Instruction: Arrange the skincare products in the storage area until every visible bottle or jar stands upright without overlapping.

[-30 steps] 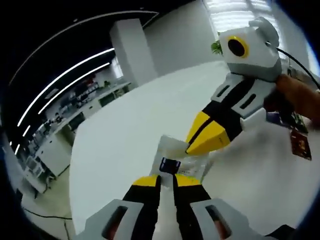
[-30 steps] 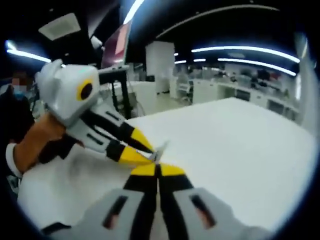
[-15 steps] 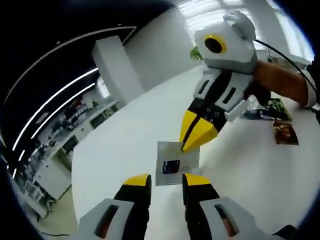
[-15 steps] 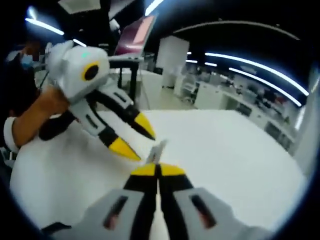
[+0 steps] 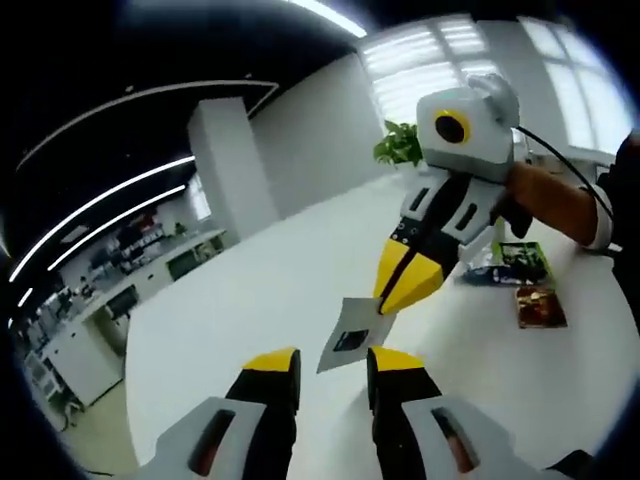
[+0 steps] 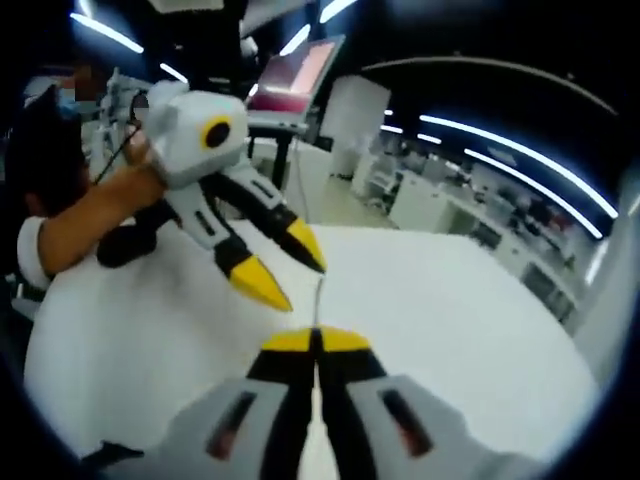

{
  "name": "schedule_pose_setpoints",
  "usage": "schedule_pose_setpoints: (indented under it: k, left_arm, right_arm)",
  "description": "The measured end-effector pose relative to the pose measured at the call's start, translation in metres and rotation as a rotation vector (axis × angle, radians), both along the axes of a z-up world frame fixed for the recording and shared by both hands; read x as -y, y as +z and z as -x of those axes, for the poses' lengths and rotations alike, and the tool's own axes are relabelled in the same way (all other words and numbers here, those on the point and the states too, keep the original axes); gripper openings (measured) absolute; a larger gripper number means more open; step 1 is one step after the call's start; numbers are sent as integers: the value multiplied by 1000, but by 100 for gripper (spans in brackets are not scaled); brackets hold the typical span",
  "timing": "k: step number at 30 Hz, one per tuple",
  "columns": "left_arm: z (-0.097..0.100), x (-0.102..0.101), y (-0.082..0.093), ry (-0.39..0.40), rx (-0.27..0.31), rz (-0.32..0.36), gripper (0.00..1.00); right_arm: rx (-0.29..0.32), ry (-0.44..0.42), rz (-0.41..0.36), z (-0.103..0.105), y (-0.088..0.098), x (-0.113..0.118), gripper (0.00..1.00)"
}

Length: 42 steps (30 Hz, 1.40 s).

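A flat white sachet [image 5: 353, 333] with a dark printed patch hangs tilted above the white table [image 5: 240, 300]. My right gripper [image 5: 388, 300] comes in from the right of the left gripper view, shut on the sachet's upper corner. My left gripper [image 5: 333, 362] stands open just below, one jaw on each side of the sachet, apart from it. In the right gripper view the sachet [image 6: 318, 298] shows edge-on as a thin strip rising from my shut right gripper [image 6: 315, 337]. There the left gripper [image 6: 300, 285] reaches in from the left, open.
A green packet [image 5: 520, 260] and a brown packet [image 5: 540, 306] lie flat on the table at the right of the left gripper view. A potted plant [image 5: 400, 145] stands at the far edge. A person's arm [image 6: 90, 215] holds the left gripper. A tilted screen [image 6: 300, 75] stands behind.
My left gripper was shut on the sachet a second ago; it has opened and let go. The right gripper keeps hold, and the sachet now hangs tilted between the open left jaws.
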<state>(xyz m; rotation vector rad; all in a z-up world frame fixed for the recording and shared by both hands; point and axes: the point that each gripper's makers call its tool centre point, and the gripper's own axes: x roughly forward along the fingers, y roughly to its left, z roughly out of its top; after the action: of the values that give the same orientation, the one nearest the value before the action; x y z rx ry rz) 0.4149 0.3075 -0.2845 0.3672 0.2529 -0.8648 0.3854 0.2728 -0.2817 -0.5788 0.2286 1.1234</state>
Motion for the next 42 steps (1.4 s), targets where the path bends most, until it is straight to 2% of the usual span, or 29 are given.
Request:
schedule_pose_setpoints:
  k: [2, 6, 11, 13, 14, 15, 20, 26, 28, 29, 30, 34, 42]
  left_arm:
    - [4, 5, 4, -32, -15, 47, 26]
    - [12, 12, 6, -78, -13, 65, 26]
    - [34, 32, 12, -185, -9, 97, 23]
    - [40, 37, 13, -209, -16, 113, 20]
    - [43, 38, 13, -215, -20, 114, 16]
    - [44, 39, 12, -221, -25, 112, 11]
    - [46, 41, 10, -237, -32, 112, 8]
    - [53, 47, 9, -259, -67, 134, 5]
    - [52, 49, 15, -247, -60, 166, 0]
    - [48, 49, 22, -216, -56, 203, 0]
    - [49, 49, 24, -211, -80, 223, 0]
    - [52, 49, 27, -218, -93, 235, 0]
    - [53, 49, 31, -219, -119, 270, 0]
  right_arm:
    - [38, 6, 50, 2, 1, 5, 0]
    - [52, 43, 80, 12, 4, 9, 0]
    - [86, 101, 121, 24, 5, 10, 0]
    - [89, 107, 133, 25, 4, 12, 0]
    - [90, 106, 135, 24, 3, 13, 0]
    - [90, 104, 134, 24, 3, 15, 0]
    - [67, 112, 121, 25, 0, 20, 0]
    - [48, 126, 115, 27, -2, 22, 0]
    - [69, 113, 97, 24, 2, 24, 0]
    - [96, 101, 53, 20, 10, 23, 0]
    - [99, 88, 40, 19, 13, 25, 0]
    - [93, 85, 7, 15, 17, 26, 0]
    - [90, 71, -26, 11, 23, 26, 10]
